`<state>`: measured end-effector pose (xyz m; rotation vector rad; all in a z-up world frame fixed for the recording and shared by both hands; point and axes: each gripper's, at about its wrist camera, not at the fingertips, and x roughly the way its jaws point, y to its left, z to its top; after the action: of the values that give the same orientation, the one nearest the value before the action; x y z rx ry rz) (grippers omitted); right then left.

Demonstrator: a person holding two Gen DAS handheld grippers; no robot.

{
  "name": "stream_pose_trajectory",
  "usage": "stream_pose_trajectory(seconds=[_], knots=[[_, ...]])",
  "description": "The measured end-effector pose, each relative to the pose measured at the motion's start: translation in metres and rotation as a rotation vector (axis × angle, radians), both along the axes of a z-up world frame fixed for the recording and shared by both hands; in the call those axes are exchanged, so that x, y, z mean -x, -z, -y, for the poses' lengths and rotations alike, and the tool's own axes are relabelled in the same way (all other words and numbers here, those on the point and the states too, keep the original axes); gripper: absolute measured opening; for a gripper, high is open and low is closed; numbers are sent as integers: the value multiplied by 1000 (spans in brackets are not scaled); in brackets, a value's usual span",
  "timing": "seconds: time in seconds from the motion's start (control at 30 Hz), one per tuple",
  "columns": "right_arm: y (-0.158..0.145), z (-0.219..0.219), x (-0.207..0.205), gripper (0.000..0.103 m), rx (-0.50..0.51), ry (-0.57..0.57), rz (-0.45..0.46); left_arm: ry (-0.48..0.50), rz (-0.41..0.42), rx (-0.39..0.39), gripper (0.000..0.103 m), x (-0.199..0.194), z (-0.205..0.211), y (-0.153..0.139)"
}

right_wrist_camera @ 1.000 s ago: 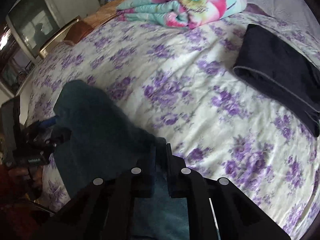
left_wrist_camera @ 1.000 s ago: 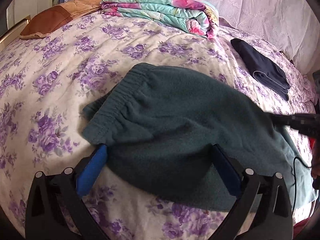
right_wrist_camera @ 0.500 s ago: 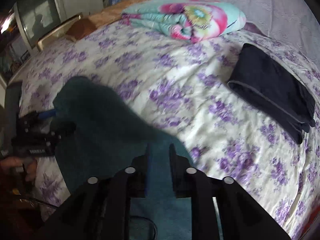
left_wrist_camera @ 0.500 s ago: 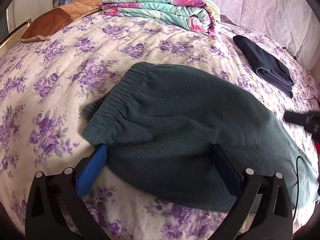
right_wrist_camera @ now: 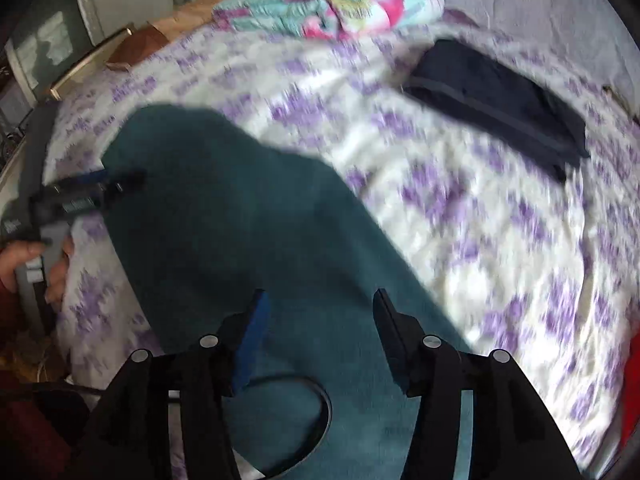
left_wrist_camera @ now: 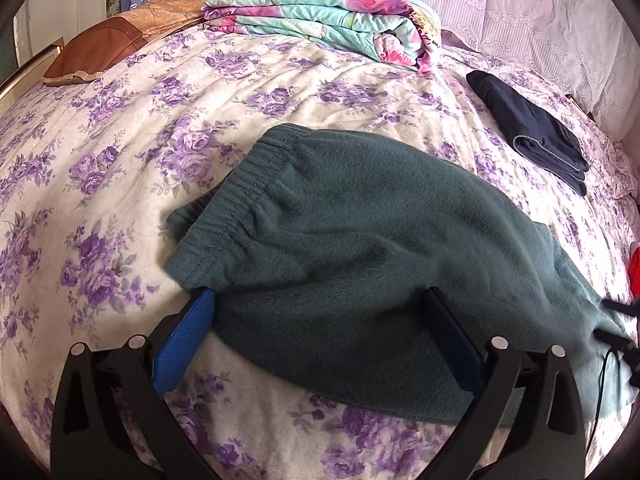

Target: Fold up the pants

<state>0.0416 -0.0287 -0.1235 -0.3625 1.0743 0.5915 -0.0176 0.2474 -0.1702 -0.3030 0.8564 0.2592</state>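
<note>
From the left wrist view, the green pants [left_wrist_camera: 360, 248] lie on the bed [left_wrist_camera: 120, 160]. They are soft and fuzzy (like a fleece blanket), with a stretchy ribbed waistband at their left end. The bed cover is cream with purple flowers. The left tongs [left_wrist_camera: 320, 320] are wide apart, one finger on each side of the pants' near edge. The pants' cloth drapes over both finger tips, and the pads do not squeeze it. Behind the pants lies a puffy folded quilt [left_wrist_camera: 320, 20] in pink and light blue. To the right of the pants is a flat, dark blue folded garment [left_wrist_camera: 528, 132]. Far to the left of the pants sits a brown pillow [left_wrist_camera: 100, 48].

From the right wrist view, things look blurry. The right tongs [right_wrist_camera: 318, 316] hang over the pants [right_wrist_camera: 240, 240] and their jaws are opening, with only fuzzy green cloth showing below the gap and nothing pinched. A thin black cable [right_wrist_camera: 312, 400] curls on the pants near the tongs. At the pants' left edge, a hand [right_wrist_camera: 24, 260] holds the left tongs [right_wrist_camera: 92, 188]. The dark garment [right_wrist_camera: 500, 100] lies to the right of the pants.
</note>
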Motion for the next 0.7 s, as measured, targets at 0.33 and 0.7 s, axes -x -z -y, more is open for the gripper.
stream_pose_trajectory(seconds=[0.33,0.7], knots=[[-53,62,32,67,-104,112,150,-5,-5,-12,99,0,0,-1],[-25,132,50,69,-106,286,89,-10,-18,-22,99,0,1,-2]])
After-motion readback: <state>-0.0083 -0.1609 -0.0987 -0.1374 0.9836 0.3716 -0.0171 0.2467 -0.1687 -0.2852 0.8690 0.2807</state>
